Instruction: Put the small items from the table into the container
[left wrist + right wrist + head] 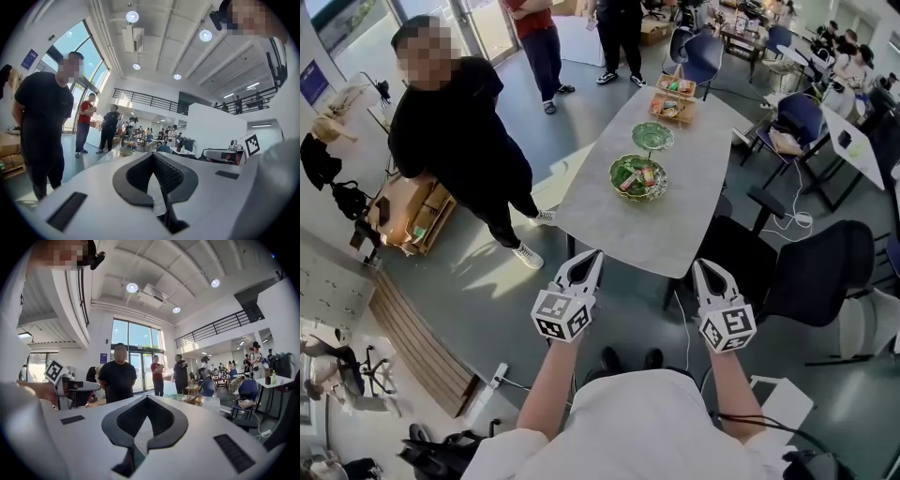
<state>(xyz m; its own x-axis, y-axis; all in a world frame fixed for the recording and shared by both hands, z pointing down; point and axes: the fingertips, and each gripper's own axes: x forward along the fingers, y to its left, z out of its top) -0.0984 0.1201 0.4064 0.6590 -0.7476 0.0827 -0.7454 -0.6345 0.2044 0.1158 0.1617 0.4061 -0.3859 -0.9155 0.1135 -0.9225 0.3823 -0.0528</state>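
Got left claw [593, 255] and right claw [701, 265] pinched shut, empty, just short of the near edge of the bench [609, 225]. Better to reach in and spread one wide before grabbing. Can't spot loose small items; only packet-ish stuff in the green bowl [616, 178] mid-bench and wooden trays [675, 114] at the far end. Can't tell which counts as container.

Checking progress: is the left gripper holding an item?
No: the left gripper has its jaws closed together with nothing between them.
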